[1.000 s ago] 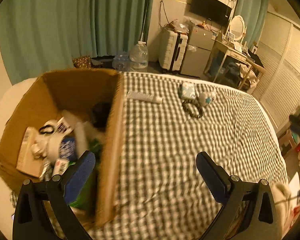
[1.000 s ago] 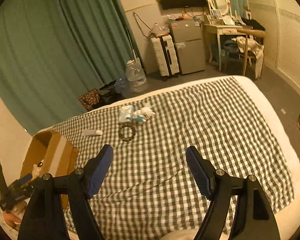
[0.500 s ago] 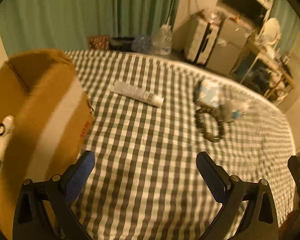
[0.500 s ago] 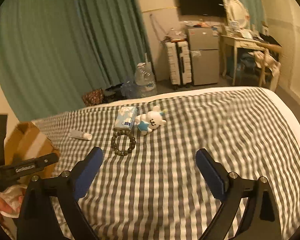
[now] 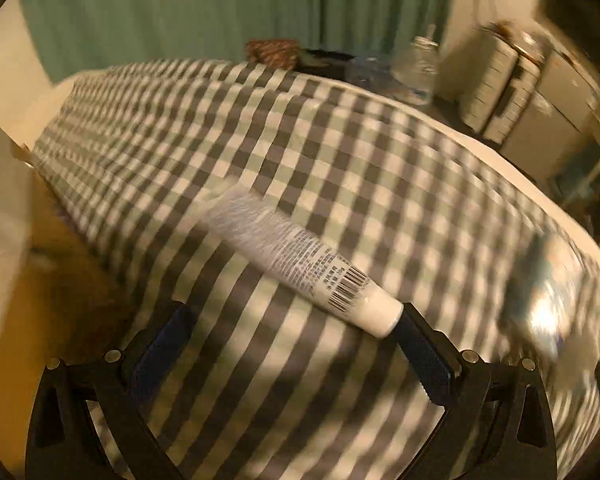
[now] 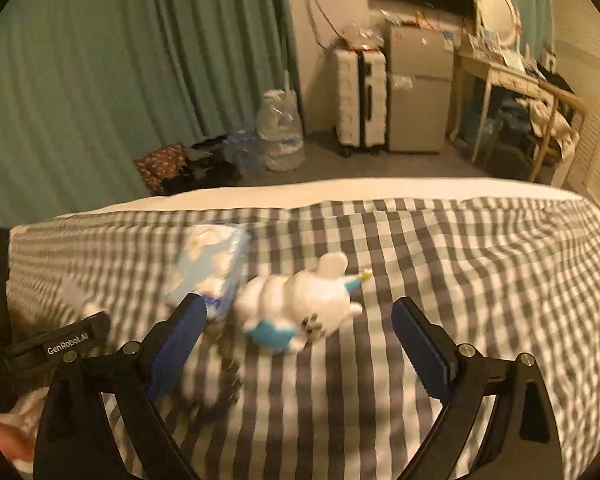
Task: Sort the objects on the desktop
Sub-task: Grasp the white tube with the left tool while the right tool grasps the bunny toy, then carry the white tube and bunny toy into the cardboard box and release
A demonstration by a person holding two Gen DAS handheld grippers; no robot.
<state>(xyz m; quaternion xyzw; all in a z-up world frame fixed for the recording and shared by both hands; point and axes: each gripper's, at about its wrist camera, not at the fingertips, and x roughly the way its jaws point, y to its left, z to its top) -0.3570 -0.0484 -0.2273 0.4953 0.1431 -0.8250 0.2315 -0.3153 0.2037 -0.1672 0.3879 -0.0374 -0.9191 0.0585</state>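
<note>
Tube lies loose on checked cloth, left gripper spread wide around its cap end, apparently lining up a pickup.

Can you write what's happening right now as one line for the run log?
left hand-held gripper: open, nearing white tube | right hand-held gripper: open, jaws just widened, over plush toy | nothing held | surface: checked cloth
</note>
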